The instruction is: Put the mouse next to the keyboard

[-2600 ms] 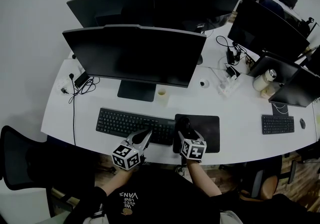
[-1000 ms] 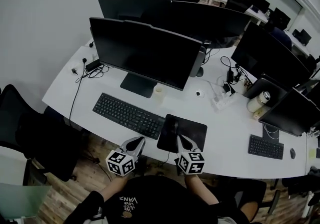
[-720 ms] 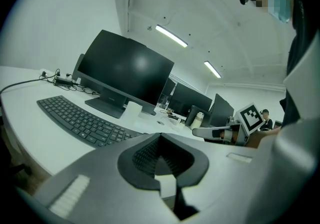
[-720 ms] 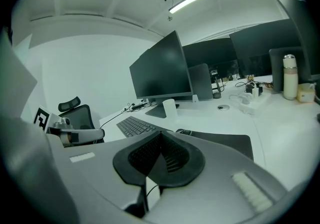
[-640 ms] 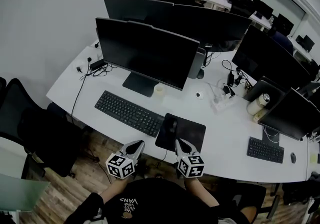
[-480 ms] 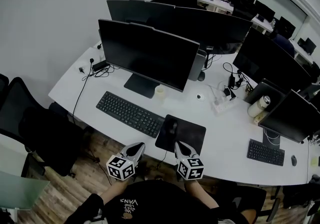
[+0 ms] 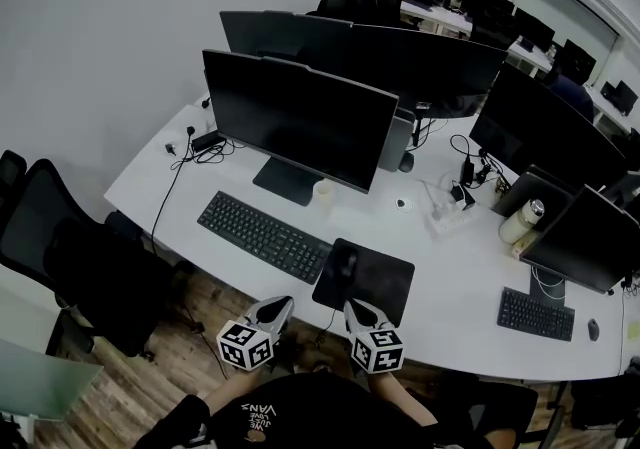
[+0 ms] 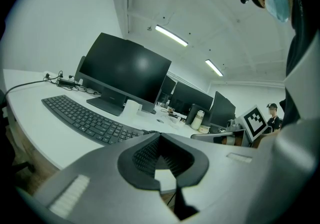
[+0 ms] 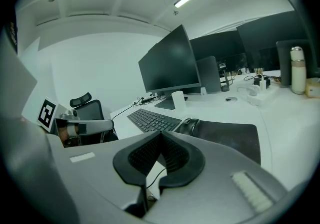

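Note:
The black mouse [image 7: 346, 262] lies on the left end of a dark mouse pad [image 7: 375, 282], just right of the black keyboard [image 7: 264, 236]. Both grippers hang off the desk's front edge, close to my body. My left gripper [image 7: 273, 312] is shut and empty, below the keyboard's right end. My right gripper [image 7: 355, 313] is also shut with nothing in it, just short of the pad. In the right gripper view the mouse [image 9: 188, 125] and keyboard [image 9: 152, 119] sit side by side beyond the shut jaw tips [image 9: 161, 136]. The left gripper view shows the keyboard [image 8: 85, 118] past its shut tips [image 8: 160, 135].
A large monitor [image 7: 295, 117] stands behind the keyboard with a small cup [image 7: 322, 194] by its foot. Cables [image 7: 200, 149] lie at the desk's left end. A bottle [image 7: 520, 220], power strip [image 7: 450, 217] and second keyboard [image 7: 535, 314] sit to the right. A black chair [image 7: 60, 237] stands left.
Both grippers have drawn back from the desk toward my body, and the head view has pulled away. The mouse stays on the pad beside the keyboard.

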`<act>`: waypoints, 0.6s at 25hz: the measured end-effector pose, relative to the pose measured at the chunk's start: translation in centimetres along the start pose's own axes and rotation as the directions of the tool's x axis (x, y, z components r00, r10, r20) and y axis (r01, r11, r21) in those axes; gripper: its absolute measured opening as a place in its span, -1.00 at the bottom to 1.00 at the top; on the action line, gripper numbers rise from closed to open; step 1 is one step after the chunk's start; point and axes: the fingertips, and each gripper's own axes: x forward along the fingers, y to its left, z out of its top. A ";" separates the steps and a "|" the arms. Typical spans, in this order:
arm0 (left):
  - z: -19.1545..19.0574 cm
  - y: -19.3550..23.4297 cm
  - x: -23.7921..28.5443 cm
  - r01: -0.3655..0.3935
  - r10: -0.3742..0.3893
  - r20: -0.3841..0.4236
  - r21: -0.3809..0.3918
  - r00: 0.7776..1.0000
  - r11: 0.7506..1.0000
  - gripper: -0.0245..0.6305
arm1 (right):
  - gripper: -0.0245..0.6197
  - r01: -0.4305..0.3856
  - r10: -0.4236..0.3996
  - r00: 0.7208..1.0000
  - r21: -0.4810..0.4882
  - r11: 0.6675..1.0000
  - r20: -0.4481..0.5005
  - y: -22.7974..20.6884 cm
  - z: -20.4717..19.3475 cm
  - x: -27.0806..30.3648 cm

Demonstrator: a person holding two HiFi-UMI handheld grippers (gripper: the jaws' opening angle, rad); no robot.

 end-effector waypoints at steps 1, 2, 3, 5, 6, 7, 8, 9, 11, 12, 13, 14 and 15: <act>0.0 0.0 0.0 0.000 0.000 0.000 0.001 1.000 1.000 -0.92 | -0.91 -0.003 0.003 1.000 -0.002 1.000 -0.001 0.1 0.0 0.0; 0.0 0.0 -0.1 0.000 0.000 0.000 0.002 1.000 1.000 -0.92 | -0.91 -0.005 0.005 1.000 -0.005 1.000 -0.001 0.2 0.0 0.0; 0.0 0.0 -0.1 0.000 0.000 0.000 0.002 1.000 1.000 -0.92 | -0.91 -0.006 0.006 1.000 -0.007 1.000 -0.001 0.3 0.0 0.0; -0.1 -0.1 -0.3 0.000 0.000 -0.002 0.002 1.000 1.000 -0.92 | -0.91 -0.004 0.004 1.000 -0.008 1.000 -0.002 0.4 -0.1 -0.1; -0.2 -0.1 -0.3 0.000 0.000 -0.004 0.002 1.000 1.000 -0.92 | -0.91 -0.003 0.002 1.000 -0.008 1.000 -0.002 0.3 -0.1 -0.1; -0.3 0.0 -0.4 0.000 0.000 -0.005 0.002 1.000 1.000 -0.92 | -0.91 -0.001 0.001 1.000 -0.009 1.000 -0.001 0.3 -0.1 -0.1; -0.4 0.0 -0.5 -0.001 0.001 -0.006 0.002 1.000 1.000 -0.92 | -0.91 0.001 -0.001 1.000 -0.009 1.000 0.001 0.4 -0.1 -0.1; -0.4 0.1 -0.6 -0.001 0.001 -0.005 0.002 1.000 1.000 -0.92 | -0.91 0.001 -0.001 1.000 -0.009 1.000 0.002 0.5 -0.1 -0.1; -0.3 0.2 -0.9 -0.002 0.002 -0.001 0.001 1.000 1.000 -0.92 | -0.91 0.002 -0.002 1.000 -0.011 1.000 0.004 0.7 -0.1 -0.1; -0.3 0.2 -1.0 -0.001 0.001 0.001 0.000 1.000 1.000 -0.92 | -0.91 0.003 -0.003 1.000 -0.012 1.000 0.003 0.8 -0.1 -0.1; -0.3 0.2 -1.1 -0.001 0.001 0.002 -0.001 1.000 1.000 -0.92 | -0.91 0.004 -0.004 1.000 -0.014 1.000 0.001 0.9 -0.2 -0.2; -0.4 0.2 -1.3 -0.001 0.001 0.002 -0.002 1.000 1.000 -0.92 | -0.91 0.005 -0.005 1.000 -0.016 1.000 -0.002 1.0 -0.3 -0.2; -0.4 0.3 -1.4 -0.002 0.002 0.003 -0.003 1.000 1.000 -0.92 | -0.91 0.006 -0.006 1.000 -0.016 1.000 -0.003 1.0 -0.3 -0.1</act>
